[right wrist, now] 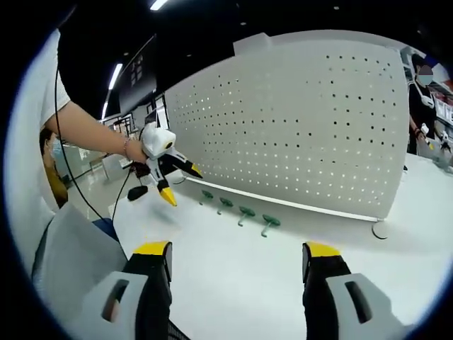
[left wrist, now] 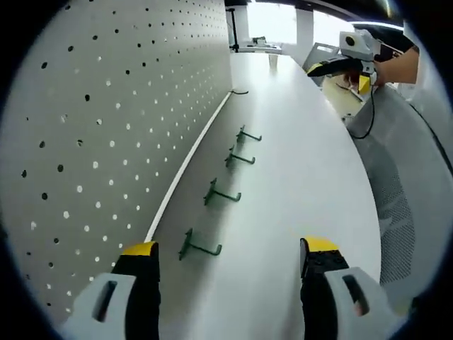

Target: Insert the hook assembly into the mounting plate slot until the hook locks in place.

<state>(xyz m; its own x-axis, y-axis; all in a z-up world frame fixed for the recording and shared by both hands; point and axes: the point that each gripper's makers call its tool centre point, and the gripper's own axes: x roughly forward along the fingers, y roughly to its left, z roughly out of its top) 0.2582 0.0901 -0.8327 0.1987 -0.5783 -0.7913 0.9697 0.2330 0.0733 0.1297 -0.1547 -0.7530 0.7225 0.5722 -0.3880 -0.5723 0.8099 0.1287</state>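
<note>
white desk (left wrist: 297,163), four green hooks (left wrist: 212,193) lying in a row on it (near the pegboard's foot), upright white pegboard (right wrist: 297,120) standing along desk edge

Four green hooks sit in a row on the white desk (left wrist: 304,177), each resting on its flat base plate with the wire arm sticking out: first hook (left wrist: 198,246), second (left wrist: 221,193), third (left wrist: 238,158), fourth (left wrist: 248,135). All lie just beside the white pegboard (left wrist: 106,142), which stands upright, its holes bare, hooks apart from it.
</note>
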